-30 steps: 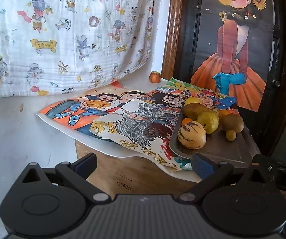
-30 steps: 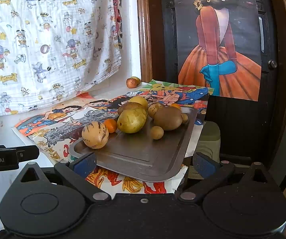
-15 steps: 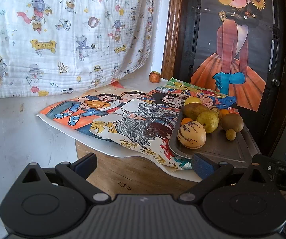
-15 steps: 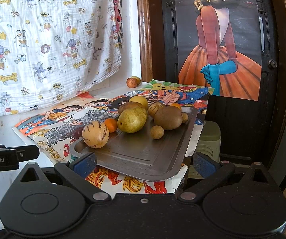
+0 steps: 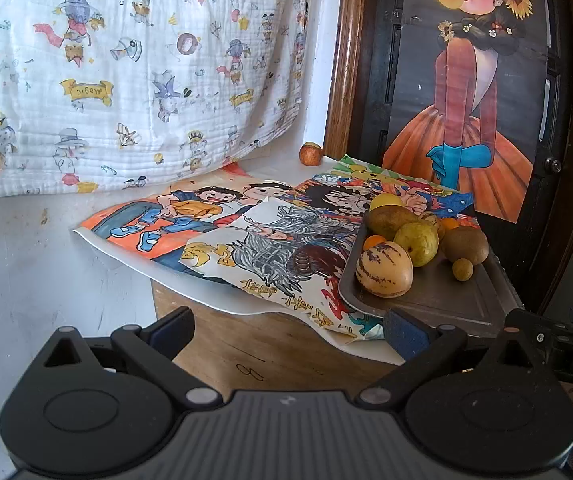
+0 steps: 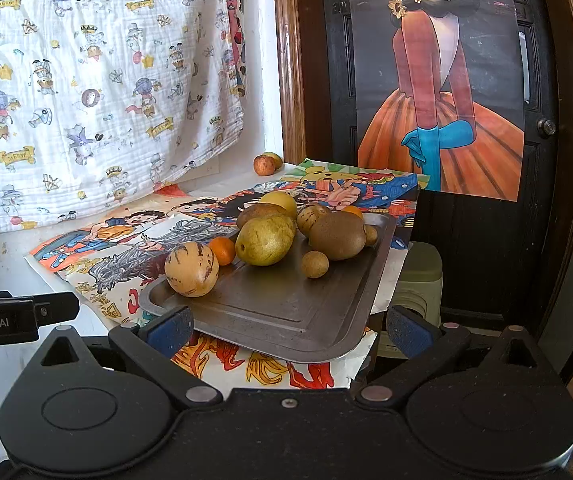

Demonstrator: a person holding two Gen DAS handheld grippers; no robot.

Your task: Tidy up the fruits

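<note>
2 claws, both with fingers spread wide and nothing between them: left claw (image 5: 286, 330) hangs low over the bare wood tabletop (image 5: 246, 344), right claw (image 6: 286, 328) sits just in front of the near edge of the metal tray (image 6: 286, 320). Fruits are bunched at the far end of the tray, near half bare, probably because the tray tilts or was loaded from that side; cannot tell which. Striped pepino melon (image 6: 191, 269) is nearest, a small orange (image 6: 222, 251) touching it, then a green pear (image 6: 265, 239), a brown kiwi (image 6: 337, 236) and a small round brown fruit (image 6: 314, 264) apart in front. 2 more fruits, 1 reddish (image 6: 264, 165), sit well apart at the back by the door frame (image 6: 289, 60), likely strays to collect. Tray rests on cartoon posters (image 5: 206, 216) and overhangs the tabletop edge, so pushing down on its near rim could tip it. Judging by position, right claw is lined up for the first pick, pepino most reachable.
</note>
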